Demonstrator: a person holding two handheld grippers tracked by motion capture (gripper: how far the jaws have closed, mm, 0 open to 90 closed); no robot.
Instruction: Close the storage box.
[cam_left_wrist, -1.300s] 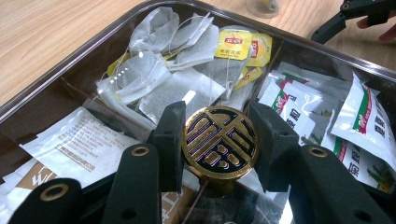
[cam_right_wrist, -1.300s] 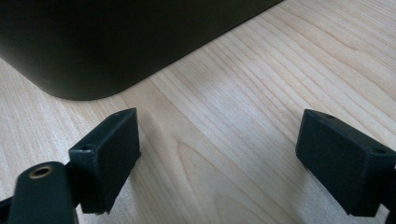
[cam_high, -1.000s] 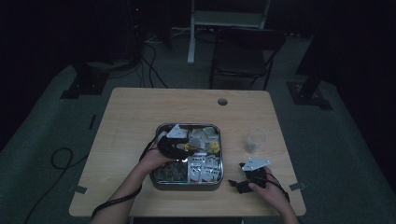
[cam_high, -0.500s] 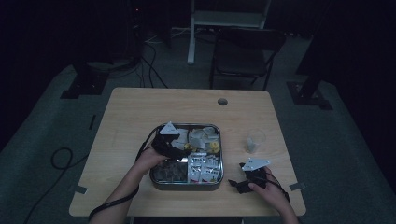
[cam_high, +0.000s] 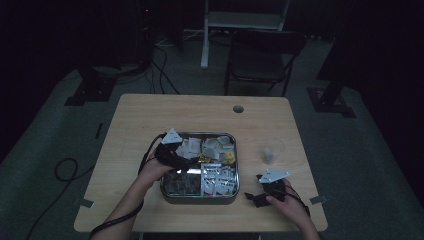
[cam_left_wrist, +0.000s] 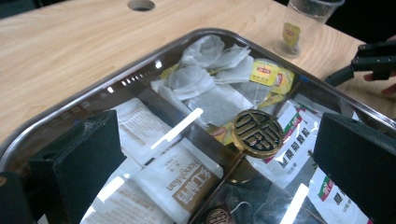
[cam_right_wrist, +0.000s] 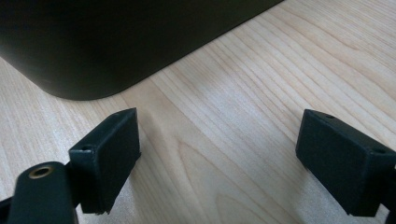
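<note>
Apparently empty, the left gripper (cam_left_wrist: 219, 154) has just been opening wide above the tray (cam_left_wrist: 140, 70), nothing picked, cup (cam_left_wrist: 306, 25) beyond it.

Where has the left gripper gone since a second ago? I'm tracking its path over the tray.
Yes. The left gripper has shifted toward the tray's far-left corner; its fingers have just been opening, nothing between them.

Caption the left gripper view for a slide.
Left gripper, jaws open, above a steel tray of tea bags and sachets.
</note>
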